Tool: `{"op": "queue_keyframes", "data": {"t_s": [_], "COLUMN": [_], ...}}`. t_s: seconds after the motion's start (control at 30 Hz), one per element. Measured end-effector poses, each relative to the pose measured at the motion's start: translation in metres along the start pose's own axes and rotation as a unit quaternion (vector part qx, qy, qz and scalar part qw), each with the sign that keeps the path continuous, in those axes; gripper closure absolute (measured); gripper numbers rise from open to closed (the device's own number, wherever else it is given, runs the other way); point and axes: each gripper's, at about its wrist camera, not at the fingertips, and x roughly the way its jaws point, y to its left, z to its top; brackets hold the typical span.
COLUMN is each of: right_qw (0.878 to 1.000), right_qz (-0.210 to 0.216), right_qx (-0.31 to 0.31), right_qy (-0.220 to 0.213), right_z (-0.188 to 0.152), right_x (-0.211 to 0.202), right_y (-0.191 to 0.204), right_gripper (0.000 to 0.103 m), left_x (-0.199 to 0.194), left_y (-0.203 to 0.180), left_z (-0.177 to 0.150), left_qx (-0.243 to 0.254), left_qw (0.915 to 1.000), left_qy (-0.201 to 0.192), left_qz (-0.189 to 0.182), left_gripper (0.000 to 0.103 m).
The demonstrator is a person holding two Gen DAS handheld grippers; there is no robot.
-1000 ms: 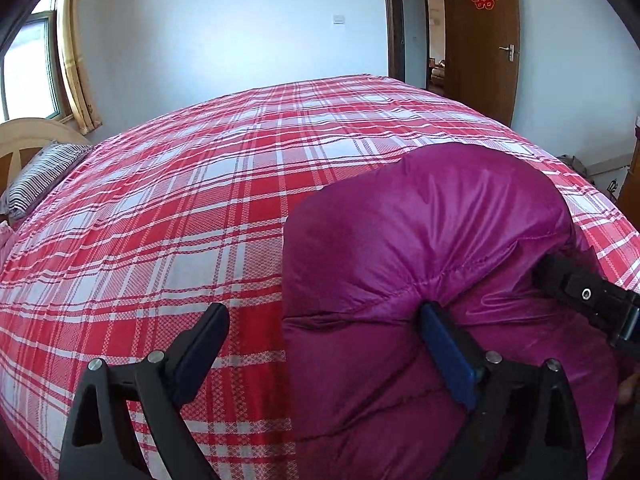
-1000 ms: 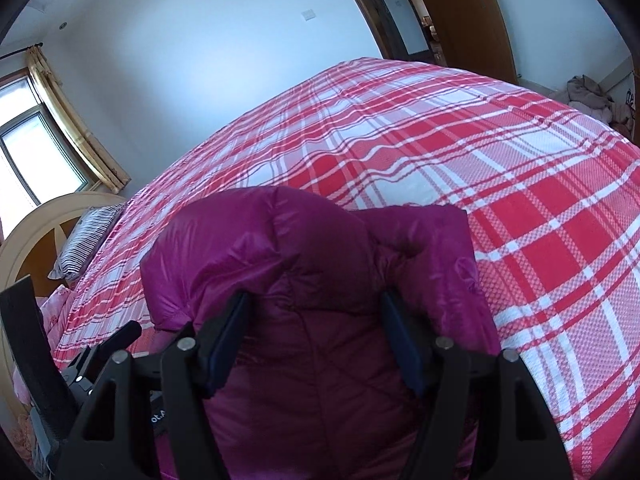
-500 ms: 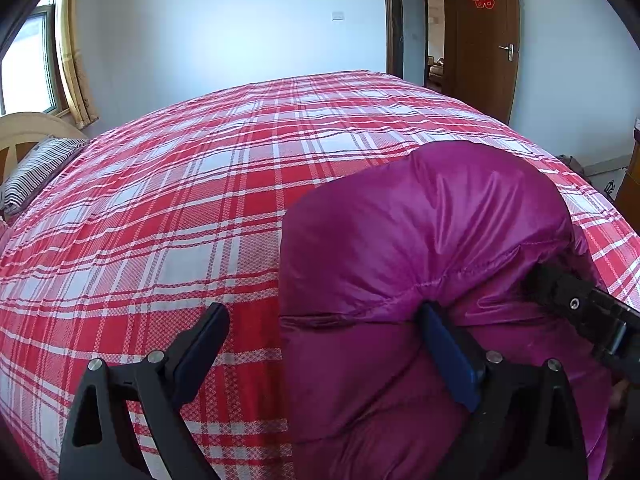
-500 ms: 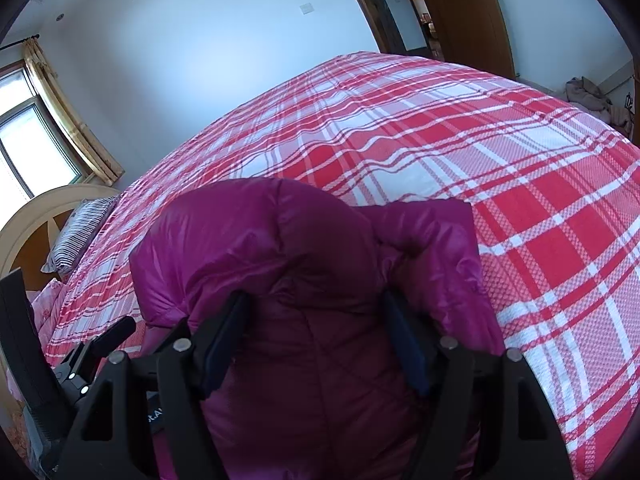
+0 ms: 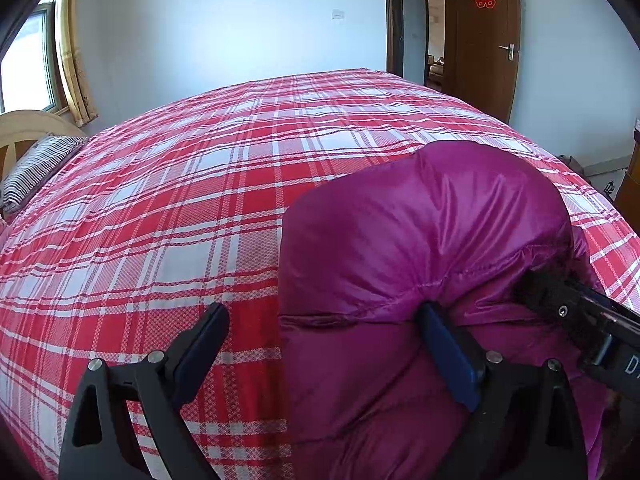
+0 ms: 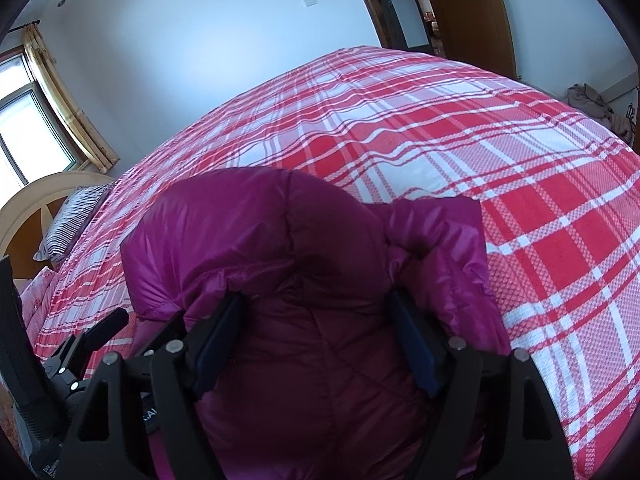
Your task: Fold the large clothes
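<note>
1. The left gripper point(image 5: 324, 344) stands wide, one finger over bare plaid bedspread point(image 5: 160, 208), the other pressed into the jacket.
2. The magenta puffer jacket point(image 6: 304, 264) lies bundled on the bed.
3. The right gripper point(image 6: 316, 336) is opening, jacket between its fingers.

Each hand-held gripper point(image 5: 322, 354) point(image 6: 316, 344) has a black, triangular-cutout frame, silver screws at the finger joints, and dark blue pads point(image 5: 450, 356) lining its fingers.

Jacket point(image 5: 420, 240) near edge cut off by bottom of both views, bedspread point(image 5: 180, 200) beneath it hidden; right gripper point(image 6: 316, 344), jaws opening w/ fabric between, pad contact unclear; floor heap point(image 6: 592, 104) too small to ID
</note>
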Motion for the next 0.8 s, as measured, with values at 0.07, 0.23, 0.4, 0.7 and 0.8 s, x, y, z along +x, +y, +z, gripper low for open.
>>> {"op": "queue_keyframes", "data": {"t_s": [0.07, 0.23, 0.4, 0.7, 0.8], "right_qw": [1.0, 1.0, 1.0, 0.992, 0.993], "right_qz": [0.004, 0.008, 0.013, 0.066, 0.033], "right_qx": [0.002, 0.004, 0.007, 0.073, 0.085], "right_qy": [0.0, -0.003, -0.005, -0.084, -0.073], "right_z": [0.0, -0.001, -0.001, 0.001, 0.008], "right_x": [0.0, 0.0, -0.001, -0.067, -0.071], "right_y": [-0.002, -0.003, -0.004, -0.029, -0.05], "right_gripper": [0.024, 0.024, 0.024, 0.021, 0.02], "left_x": [-0.001, -0.021, -0.058, -0.048, -0.042], "left_y": [0.002, 0.023, 0.042, 0.053, 0.057], "left_z": [0.0, -0.006, -0.036, -0.055, -0.058], "left_qx": [-0.006, -0.048, -0.077, -0.099, -0.114], "left_qw": [1.0, 0.9975, 0.9899, 0.9763, 0.9685], "left_qy": [0.002, 0.016, 0.012, 0.034, 0.032], "left_qz": [-0.008, -0.05, -0.119, -0.19, -0.219], "left_gripper": [0.007, 0.007, 0.007, 0.007, 0.007]}}
